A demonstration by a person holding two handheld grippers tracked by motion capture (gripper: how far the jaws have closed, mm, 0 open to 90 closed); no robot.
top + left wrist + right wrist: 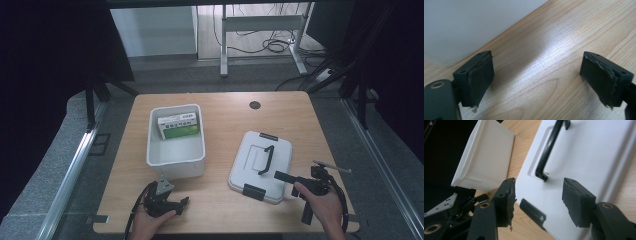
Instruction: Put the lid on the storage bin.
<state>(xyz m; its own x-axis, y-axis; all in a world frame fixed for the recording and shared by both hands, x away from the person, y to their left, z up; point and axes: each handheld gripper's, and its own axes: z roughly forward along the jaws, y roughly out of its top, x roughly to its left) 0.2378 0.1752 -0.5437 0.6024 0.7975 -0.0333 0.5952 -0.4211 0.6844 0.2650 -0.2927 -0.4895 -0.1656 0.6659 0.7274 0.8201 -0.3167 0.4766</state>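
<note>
Desk: a wooden desk (220, 107) is seen from above, with a dark round port (255, 105) near its far edge.
Bin: a white open bin (176, 161) is set left of centre; a green and white box (178, 126) lies inside, towards the far wall.
Lid: a white lid (252, 165) with a black handle (266, 159) is laid flat right of the bin, apart from it, a strip of bare wood left between them. Black latches are seen at its near (254, 192) and far ends.
Left claw: the left claw (176, 204) is held low over the near edge of the desk, just in front of the bin's near wall. In the left gripper view its jaws are spread wide, bare wood between them, nothing gripped; the bin wall (469, 27) is seen beyond the left jaw.
Right claw: the right claw (282, 176) is held at the lid's near right corner. In the right gripper view its jaws are parted wide over the lid (584, 157), the handle end (541, 173) and near latch (532, 212) lying between them, nothing clamped.
Open room: bare wood is left along the far edge and the far right side of the desk.
Hands: the left hand (147, 225) and right hand (327, 210) come in from the near edge.
</note>
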